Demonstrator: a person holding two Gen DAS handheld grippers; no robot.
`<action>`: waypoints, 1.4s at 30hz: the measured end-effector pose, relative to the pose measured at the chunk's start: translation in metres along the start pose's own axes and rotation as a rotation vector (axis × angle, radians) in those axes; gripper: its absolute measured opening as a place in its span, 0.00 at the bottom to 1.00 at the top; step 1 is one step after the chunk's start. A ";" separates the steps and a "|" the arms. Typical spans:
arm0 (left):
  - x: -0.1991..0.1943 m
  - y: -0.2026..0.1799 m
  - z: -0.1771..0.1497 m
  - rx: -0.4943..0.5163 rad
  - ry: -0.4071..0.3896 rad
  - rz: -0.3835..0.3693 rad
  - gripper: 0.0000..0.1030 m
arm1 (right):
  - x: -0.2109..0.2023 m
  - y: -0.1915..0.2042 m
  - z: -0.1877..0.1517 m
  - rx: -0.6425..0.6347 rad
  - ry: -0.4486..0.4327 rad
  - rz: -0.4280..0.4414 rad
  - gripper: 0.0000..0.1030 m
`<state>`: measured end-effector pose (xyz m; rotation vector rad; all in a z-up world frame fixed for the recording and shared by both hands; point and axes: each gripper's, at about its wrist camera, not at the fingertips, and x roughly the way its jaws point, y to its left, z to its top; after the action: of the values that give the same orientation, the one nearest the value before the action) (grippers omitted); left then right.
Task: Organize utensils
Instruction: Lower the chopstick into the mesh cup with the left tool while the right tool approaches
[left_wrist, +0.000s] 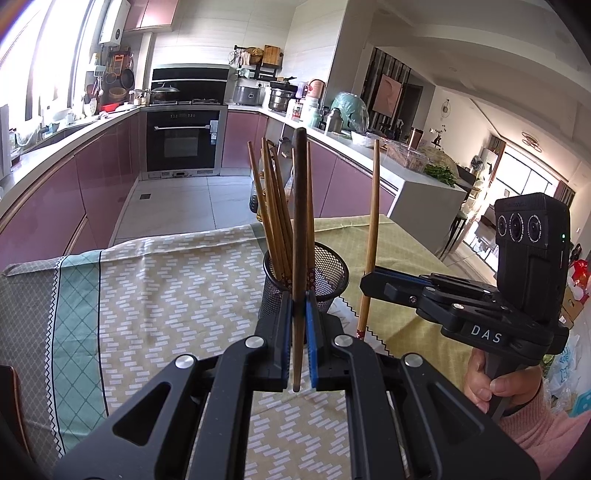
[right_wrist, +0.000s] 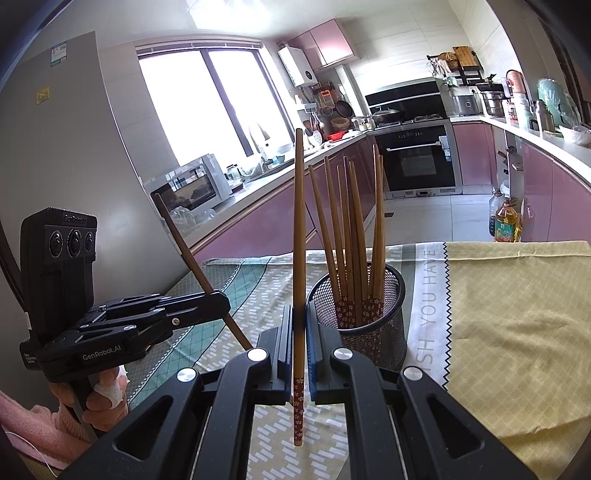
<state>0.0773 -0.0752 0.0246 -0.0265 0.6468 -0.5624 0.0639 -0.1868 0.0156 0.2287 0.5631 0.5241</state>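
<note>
A U-shaped kitchen: mauve cabinets (left_wrist: 99, 177) under pale counters, a black built-in oven (left_wrist: 183, 138) at twelve o'clock with a range hood (left_wrist: 189, 79) above. Grey floor tiles (left_wrist: 184, 199). Bright daylight pours through the big window (right_wrist: 207, 99) at ten o'clock; a grey fridge (right_wrist: 66, 140) stands at nine.

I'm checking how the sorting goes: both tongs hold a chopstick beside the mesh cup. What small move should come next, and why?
Probably lift the right tongs and carry their patterned chopstick over the mesh cup, then let it drop in. It stands upright just left of the cup, where other chopsticks already stand. The left tongs hold a darker chopstick, which can follow.
</note>
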 end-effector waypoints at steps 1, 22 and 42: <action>0.000 0.000 0.000 0.000 -0.001 -0.001 0.07 | 0.000 0.000 0.000 0.001 -0.001 -0.001 0.05; -0.009 -0.004 0.006 0.019 -0.027 0.007 0.07 | -0.002 -0.001 0.009 -0.004 -0.023 0.000 0.05; -0.020 -0.006 0.018 0.028 -0.056 -0.013 0.07 | -0.005 -0.004 0.021 -0.013 -0.053 -0.001 0.05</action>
<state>0.0715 -0.0734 0.0509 -0.0195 0.5845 -0.5809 0.0737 -0.1942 0.0333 0.2295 0.5082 0.5193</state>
